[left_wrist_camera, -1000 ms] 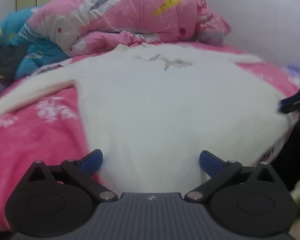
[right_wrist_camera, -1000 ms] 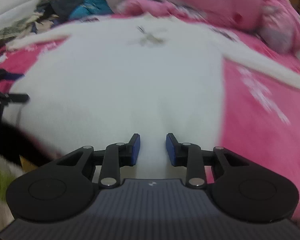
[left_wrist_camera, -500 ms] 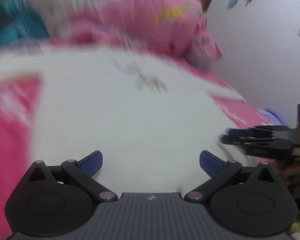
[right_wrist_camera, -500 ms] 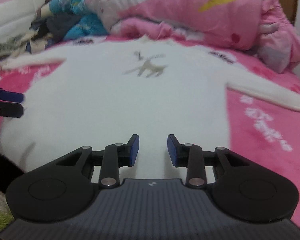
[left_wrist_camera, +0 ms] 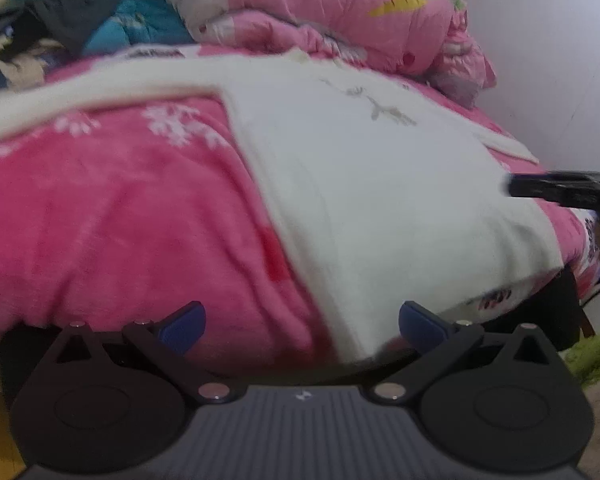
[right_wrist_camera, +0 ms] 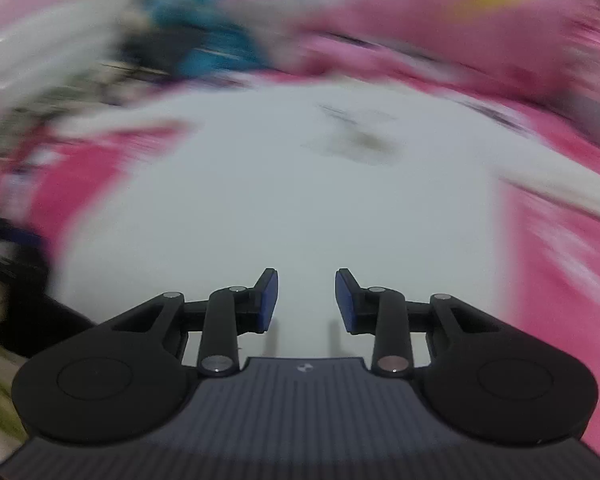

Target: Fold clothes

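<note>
Left gripper [left_wrist_camera: 302, 322] spread wide, right gripper [right_wrist_camera: 306, 300] part-open, both empty over the white sweater [left_wrist_camera: 372, 200].

Beyond our left gripper we note the sweater's left side edge and hem corner; pink blanket [left_wrist_camera: 120, 220] lies bare to its left. Our right gripper hangs over the sweater's lower middle, pads apart, nothing between; that view is blurred. Ahead: sleeve [left_wrist_camera: 100, 88], piled pink quilt [left_wrist_camera: 340, 12], white wall [left_wrist_camera: 548, 60] at right.

A sweater [left_wrist_camera: 360, 184] lies spread on the blanket [left_wrist_camera: 120, 216], its hem hanging over the bed edge at five o'clock. A rolled quilt [left_wrist_camera: 340, 8] sits behind it at twelve; clothes [left_wrist_camera: 100, 20] pile at eleven.
</note>
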{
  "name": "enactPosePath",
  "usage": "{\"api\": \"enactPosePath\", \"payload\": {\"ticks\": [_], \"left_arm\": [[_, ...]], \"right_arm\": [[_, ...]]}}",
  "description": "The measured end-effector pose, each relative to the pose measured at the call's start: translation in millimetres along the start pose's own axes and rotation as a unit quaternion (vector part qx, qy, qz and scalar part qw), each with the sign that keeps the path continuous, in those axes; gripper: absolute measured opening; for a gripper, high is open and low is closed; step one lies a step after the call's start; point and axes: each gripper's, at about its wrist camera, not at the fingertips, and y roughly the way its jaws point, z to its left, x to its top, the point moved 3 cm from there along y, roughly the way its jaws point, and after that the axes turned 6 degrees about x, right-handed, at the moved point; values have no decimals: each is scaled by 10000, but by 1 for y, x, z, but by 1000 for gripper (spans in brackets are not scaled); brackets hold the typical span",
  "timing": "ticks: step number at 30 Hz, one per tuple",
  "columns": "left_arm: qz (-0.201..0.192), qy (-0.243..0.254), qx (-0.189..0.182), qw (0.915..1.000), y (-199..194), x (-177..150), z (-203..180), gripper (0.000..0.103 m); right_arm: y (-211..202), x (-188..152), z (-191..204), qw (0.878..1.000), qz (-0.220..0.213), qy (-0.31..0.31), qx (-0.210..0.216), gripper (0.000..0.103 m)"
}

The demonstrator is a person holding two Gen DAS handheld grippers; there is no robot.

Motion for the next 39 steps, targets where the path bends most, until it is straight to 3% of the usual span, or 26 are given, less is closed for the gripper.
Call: {"api": "enactPosePath", "payload": {"ticks": [4,7,10,13,15,19,21,24,26,29,34,37,39], "left_arm": [[-339,8,-110,9994,-15,7,1,103],[-374,82,-33,9993,-11,8,2,103],[-395,94,-176,9990,-6,10,3,103],[-411,154,-385,9983,1,12,5,103],[-402,210,-418,9981,4,12,5,103],[-364,226,-272,9987,4,14,10,103],[-393,204,-216,9988,-2,13,15,103],[-381,144,-164,9990,-6,10,26,103],[-346,159,-155,9992,-5,8,31,103],[-333,222,-218,9990,-1,11,33,103],[-430,192,-252,9986,0,22,25,103],[-469,60,-256,9986,2,26,22,103],[-511,37,-307,9982,6,29,17,102]], "right_arm": [[68,20,73,9896,-57,-921,1107,30],[102,12,111,9752,243,-1463,1646,27],[106,-17,121,9623,705,-2167,1484,24],[86,-22,111,9580,1137,-2224,1408,22],[79,-14,109,9584,1193,-2177,1406,20],[95,10,130,9603,640,-2148,1659,21],[114,13,146,9538,461,-2328,1844,21],[135,-5,152,9387,928,-2604,2057,20],[127,-16,145,9317,1239,-2627,2180,20],[110,-18,136,9295,1527,-2436,2311,20],[112,10,137,9546,478,-2017,2138,21],[140,1,150,9524,604,-1815,2375,23],[132,-8,155,9456,646,-2020,2468,29]]}}
